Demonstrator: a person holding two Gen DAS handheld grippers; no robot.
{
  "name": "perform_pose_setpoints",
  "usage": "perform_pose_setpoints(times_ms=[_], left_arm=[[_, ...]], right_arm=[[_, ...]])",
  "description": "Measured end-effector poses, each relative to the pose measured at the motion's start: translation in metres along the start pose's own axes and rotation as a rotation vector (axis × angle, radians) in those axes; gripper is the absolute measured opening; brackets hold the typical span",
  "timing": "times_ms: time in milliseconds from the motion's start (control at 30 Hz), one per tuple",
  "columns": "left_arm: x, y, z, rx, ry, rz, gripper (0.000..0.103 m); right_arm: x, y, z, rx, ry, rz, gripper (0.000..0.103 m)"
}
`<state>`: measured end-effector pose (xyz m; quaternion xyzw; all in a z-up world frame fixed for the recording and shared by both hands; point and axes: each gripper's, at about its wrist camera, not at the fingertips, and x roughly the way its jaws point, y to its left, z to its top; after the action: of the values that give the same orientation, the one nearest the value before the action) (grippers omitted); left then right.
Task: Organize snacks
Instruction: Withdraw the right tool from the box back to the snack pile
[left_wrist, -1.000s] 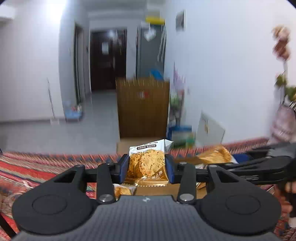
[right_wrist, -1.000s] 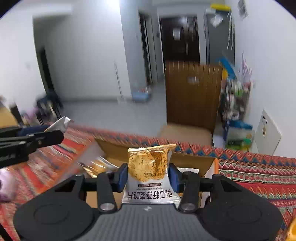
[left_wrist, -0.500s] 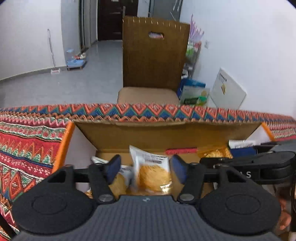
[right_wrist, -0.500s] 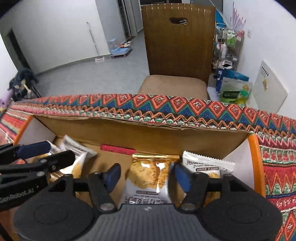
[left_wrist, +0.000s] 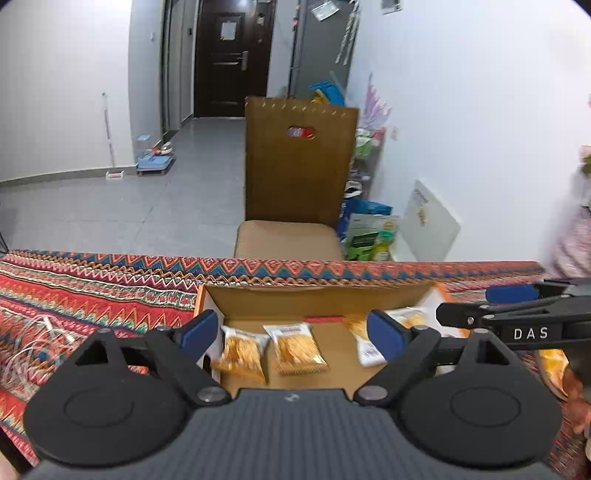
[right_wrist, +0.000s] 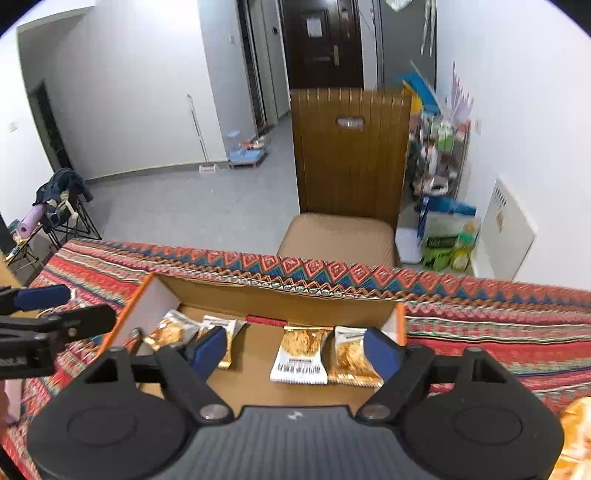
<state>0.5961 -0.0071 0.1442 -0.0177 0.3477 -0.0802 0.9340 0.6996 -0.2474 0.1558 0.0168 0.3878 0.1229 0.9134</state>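
Observation:
An open cardboard box (left_wrist: 317, 299) sits on the patterned cloth and holds several snack packets lying flat. In the left wrist view my left gripper (left_wrist: 291, 332) hovers above the box, its jaws opening wide with nothing between the pads; two packets (left_wrist: 297, 349) lie on the box floor below it. In the right wrist view my right gripper (right_wrist: 294, 350) hangs over the box (right_wrist: 280, 299), jaws also opening and empty. A white-bottomed packet (right_wrist: 301, 354) and a gold one (right_wrist: 351, 356) lie beneath it. Each gripper shows at the edge of the other's view.
A patterned tablecloth (left_wrist: 92, 288) covers the table around the box. A brown chair (left_wrist: 295, 173) stands just past the far edge. Another orange snack packet (right_wrist: 576, 424) lies on the cloth at the right. Clear plastic (left_wrist: 33, 347) lies on the left.
Each gripper was shut on a snack packet held up. Both dipped into the box, opened and let go. The packets now lie in the box and the grippers have lifted.

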Motion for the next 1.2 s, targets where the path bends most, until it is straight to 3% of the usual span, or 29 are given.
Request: perform_pose_setpoints(times_ms=[133, 367, 500, 667, 933, 1200], left_arm=[[-0.076, -0.012, -0.016, 0.038, -0.067, -0.022, 0.1], [-0.185, -0.027, -0.07, 0.07, -0.153, -0.028, 0.103], [-0.24, -0.031, -0.119, 0.074, -0.234, -0.019, 0.103], [-0.295, -0.029, -0.194, 0.038, -0.31, -0.067, 0.103], [-0.334, -0.026, -0.308, 0.046, -0.36, -0.014, 0.103], [-0.316, -0.01, -0.39, -0.02, -0.204, 0.034, 0.103]], right_arm=[[-0.062, 0.01, -0.02, -0.037, -0.044, -0.007, 0.088], [-0.165, 0.023, -0.076, -0.066, -0.123, 0.025, 0.098], [-0.215, 0.033, -0.116, -0.089, -0.192, 0.048, 0.102], [-0.265, 0.038, -0.181, -0.067, -0.277, 0.085, 0.103], [-0.302, 0.055, -0.301, -0.103, -0.368, 0.03, 0.103], [-0.292, 0.071, -0.418, -0.066, -0.392, -0.018, 0.103]])
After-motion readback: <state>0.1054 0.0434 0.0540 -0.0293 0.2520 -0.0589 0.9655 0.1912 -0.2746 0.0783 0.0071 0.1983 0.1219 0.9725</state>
